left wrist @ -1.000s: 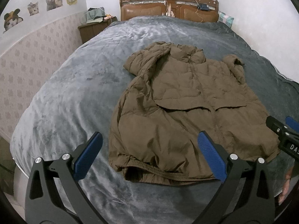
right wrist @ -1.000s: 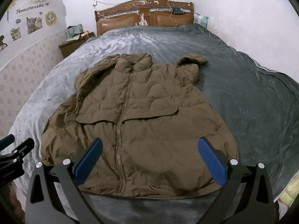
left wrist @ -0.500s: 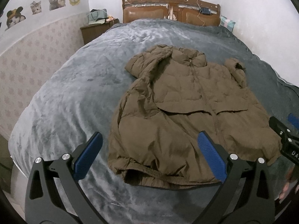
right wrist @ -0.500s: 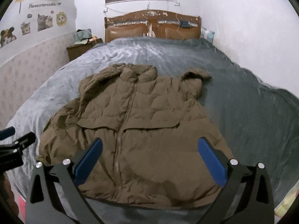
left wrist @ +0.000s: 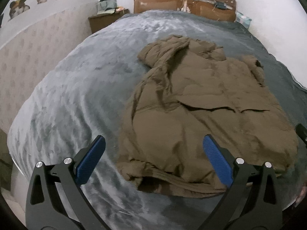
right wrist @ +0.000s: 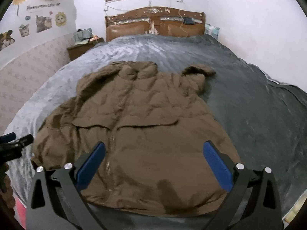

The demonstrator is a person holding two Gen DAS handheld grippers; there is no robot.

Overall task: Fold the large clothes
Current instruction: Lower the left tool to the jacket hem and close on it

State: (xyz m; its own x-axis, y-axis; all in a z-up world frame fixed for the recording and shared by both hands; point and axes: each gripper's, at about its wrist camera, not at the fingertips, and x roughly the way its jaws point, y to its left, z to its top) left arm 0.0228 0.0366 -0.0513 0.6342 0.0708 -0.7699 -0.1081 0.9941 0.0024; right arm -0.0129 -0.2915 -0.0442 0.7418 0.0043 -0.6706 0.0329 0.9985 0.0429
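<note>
A brown padded jacket lies front up on the bed, zipped, collar toward the headboard and hem toward me. It also shows in the right wrist view. Both sleeves are folded in at the shoulders. My left gripper is open and empty, above the hem's left corner. My right gripper is open and empty, above the hem's middle and right part. The left gripper's tip shows at the left edge of the right wrist view.
The jacket lies on a grey plush blanket that covers the whole bed. A wooden headboard stands at the far end. A nightstand with clutter stands at the far left by the wall. The bed's near edge is right below the grippers.
Both grippers have tilted and pulled back a little, so the jacket sits lower in both views. The jacket has not moved. Both stay open.
</note>
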